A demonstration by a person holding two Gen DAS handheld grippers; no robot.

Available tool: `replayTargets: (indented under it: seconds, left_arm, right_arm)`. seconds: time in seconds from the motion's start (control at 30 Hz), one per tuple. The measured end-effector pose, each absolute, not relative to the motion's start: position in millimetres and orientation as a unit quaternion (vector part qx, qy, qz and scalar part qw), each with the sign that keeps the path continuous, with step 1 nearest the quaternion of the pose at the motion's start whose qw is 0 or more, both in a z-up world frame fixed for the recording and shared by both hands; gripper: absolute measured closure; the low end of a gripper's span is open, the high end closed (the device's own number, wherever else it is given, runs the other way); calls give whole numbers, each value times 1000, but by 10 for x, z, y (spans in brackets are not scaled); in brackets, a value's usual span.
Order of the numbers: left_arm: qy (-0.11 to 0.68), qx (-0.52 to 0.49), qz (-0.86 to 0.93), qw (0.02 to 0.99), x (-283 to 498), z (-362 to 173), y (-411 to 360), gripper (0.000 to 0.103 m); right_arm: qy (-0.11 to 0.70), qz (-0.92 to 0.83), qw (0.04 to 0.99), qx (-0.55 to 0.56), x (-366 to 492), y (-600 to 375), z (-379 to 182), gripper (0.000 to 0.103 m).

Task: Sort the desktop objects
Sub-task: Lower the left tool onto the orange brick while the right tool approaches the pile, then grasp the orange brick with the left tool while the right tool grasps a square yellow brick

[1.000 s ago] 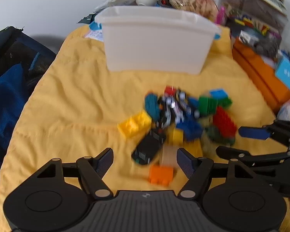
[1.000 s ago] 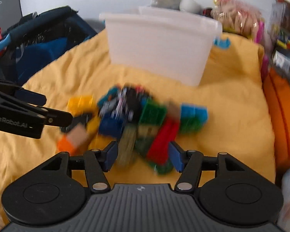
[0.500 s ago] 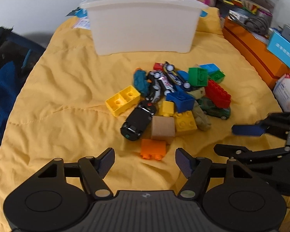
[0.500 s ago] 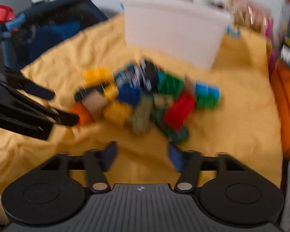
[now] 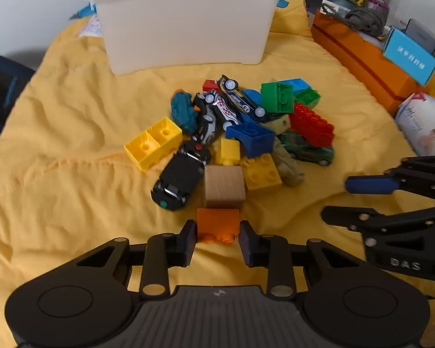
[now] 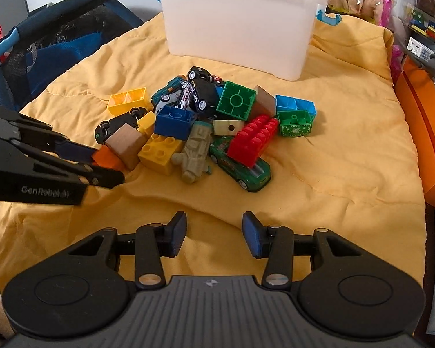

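yellow blanket (image 5: 72,133) holds the toys. left gripper (image 5: 217,239) pinches the orange brick (image 5: 217,223); a crooked grip could drop it. right gripper (image 6: 214,233) waits wide open, holding nothing.

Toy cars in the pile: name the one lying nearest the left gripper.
The black car, beside the wooden cube at the pile's near edge; the other cars lie farther from the left gripper.

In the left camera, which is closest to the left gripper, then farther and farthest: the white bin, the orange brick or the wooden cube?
1. orange brick, between the left gripper fingers.
2. wooden cube, just beyond it.
3. white bin, at the far end.
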State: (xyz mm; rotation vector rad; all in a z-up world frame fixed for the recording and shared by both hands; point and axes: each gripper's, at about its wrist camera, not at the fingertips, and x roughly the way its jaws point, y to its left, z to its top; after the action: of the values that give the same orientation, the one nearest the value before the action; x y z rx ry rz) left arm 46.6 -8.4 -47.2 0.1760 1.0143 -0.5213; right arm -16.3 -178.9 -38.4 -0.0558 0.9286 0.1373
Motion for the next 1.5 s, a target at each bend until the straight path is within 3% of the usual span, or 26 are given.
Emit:
replayTargets:
  seconds: [0.27,0.43,0.6,0.7,0.83,1.1,1.2,1.27,1.5]
  left_arm:
    - [490,85,-232,836,202,-330,145,68]
    - [495,105,-207,838,86,-286,262,68]
    - [501,110,-206,833,3,-321,253,68]
    - [504,117,-211,829,-23,-357,219,67]
    - [504,122,-217,827,-67,-369,191,64]
    - [516,109,-217,821,-130,-409,260,64]
    - [518,99,-217,822,-96,-426,265,65]
    - [516,98,-219,822,-75,-428,251,72]
    - [487,112,-226,836,9,-297,92,72]
  right_arm:
    - [400,123,907,-44,-96,-1602,-208,56]
    - [390,155,902,-101,28,-1356,-254,62]
    - [410,155,890,-130,147,-1213,-413,64]
    - [398,142,896,-135,206,-1170,-454,60]
    - [397,136,899,-127,243,-1179,-444,65]
    - [425,151,882,-133,-195,-1450,-292,66]
    - [445,144,874,-133,-335,-1536,-336,66]
    - [452,134,874,-118,-354,-1597,-371,66]
    - [445,127,880,-103,-397,-1620,-386,66]
